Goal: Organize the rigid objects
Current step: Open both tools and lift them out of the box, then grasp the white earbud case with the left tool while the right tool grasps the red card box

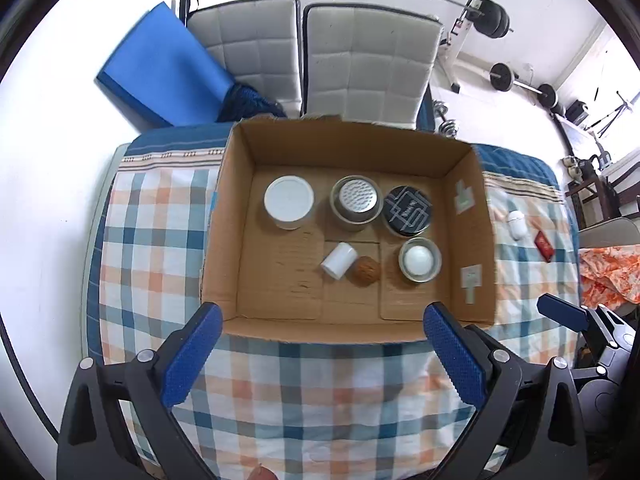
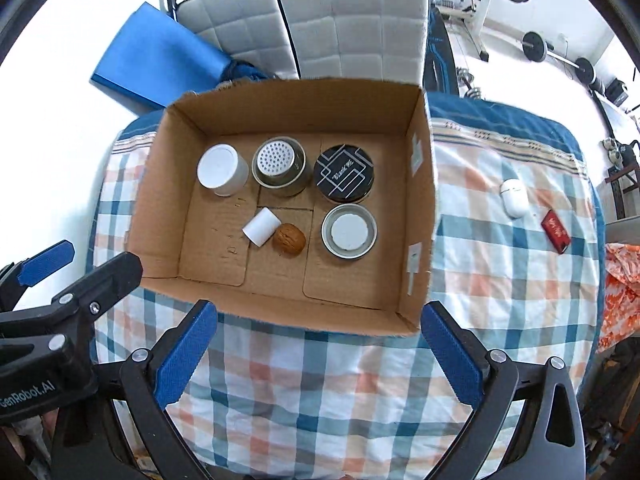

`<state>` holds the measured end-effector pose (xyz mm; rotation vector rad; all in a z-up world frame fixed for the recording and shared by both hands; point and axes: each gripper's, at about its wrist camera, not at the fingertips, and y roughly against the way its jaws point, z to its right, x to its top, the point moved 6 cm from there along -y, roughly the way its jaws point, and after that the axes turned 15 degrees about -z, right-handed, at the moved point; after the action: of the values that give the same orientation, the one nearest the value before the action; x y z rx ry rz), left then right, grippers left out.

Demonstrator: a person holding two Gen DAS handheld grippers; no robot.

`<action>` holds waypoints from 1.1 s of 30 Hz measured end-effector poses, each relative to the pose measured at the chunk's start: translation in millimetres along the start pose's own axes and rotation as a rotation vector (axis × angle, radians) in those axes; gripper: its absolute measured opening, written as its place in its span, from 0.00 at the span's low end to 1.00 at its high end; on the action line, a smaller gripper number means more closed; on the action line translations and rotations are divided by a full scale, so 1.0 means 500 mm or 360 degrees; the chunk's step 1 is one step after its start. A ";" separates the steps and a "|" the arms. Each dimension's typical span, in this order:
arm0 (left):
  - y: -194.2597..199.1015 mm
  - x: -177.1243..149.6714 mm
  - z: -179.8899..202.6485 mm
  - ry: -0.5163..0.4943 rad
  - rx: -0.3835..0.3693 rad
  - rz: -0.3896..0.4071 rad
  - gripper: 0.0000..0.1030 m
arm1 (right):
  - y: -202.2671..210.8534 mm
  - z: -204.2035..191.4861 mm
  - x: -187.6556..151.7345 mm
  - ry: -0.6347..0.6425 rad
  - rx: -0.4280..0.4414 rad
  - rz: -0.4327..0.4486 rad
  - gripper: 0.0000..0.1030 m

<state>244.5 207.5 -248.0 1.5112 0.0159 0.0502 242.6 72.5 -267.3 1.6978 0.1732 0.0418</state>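
Observation:
An open cardboard box (image 1: 474,216) (image 2: 422,200) sits on a checked cloth. Inside stand a white-lidded jar (image 1: 289,201) (image 2: 221,169), a perforated metal cup (image 1: 357,202) (image 2: 280,166), a black round tin (image 1: 408,210) (image 2: 345,178), a small metal dish with a white lid (image 1: 419,265) (image 2: 349,236), a small white cylinder on its side (image 1: 338,260) (image 2: 261,226) and a walnut (image 1: 365,271) (image 2: 289,239). Outside to the right lie a white earbud case (image 1: 516,224) (image 2: 513,198) and a red box (image 1: 545,245) (image 2: 556,231). My left gripper (image 1: 322,332) and right gripper (image 2: 318,332) are open and empty, in front of the box.
Two white quilted chair backs (image 1: 312,52) and a blue mat (image 1: 160,68) stand behind the table. Barbells and weights (image 1: 500,24) line the back wall. An orange patterned cloth (image 1: 608,276) lies at the right. The other gripper shows at each view's side (image 1: 568,316) (image 2: 48,264).

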 end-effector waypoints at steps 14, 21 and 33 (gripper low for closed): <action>0.039 0.023 0.201 -0.0139 -0.0060 0.0030 1.00 | 0.075 0.193 -0.042 -0.0138 0.0120 0.0055 1.00; -0.025 0.100 0.426 -0.0325 -0.0105 -0.0026 1.00 | 0.080 0.467 -0.023 -0.0376 -0.0052 0.0059 1.00; -0.280 0.226 0.631 -0.0302 -0.0040 -0.0310 1.00 | -0.116 0.767 0.106 -0.0415 -0.0090 -0.0157 0.87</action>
<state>373.9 -110.3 -366.5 1.4773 0.0100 -0.2483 339.1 -289.7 -380.2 1.6193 0.0596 -0.2450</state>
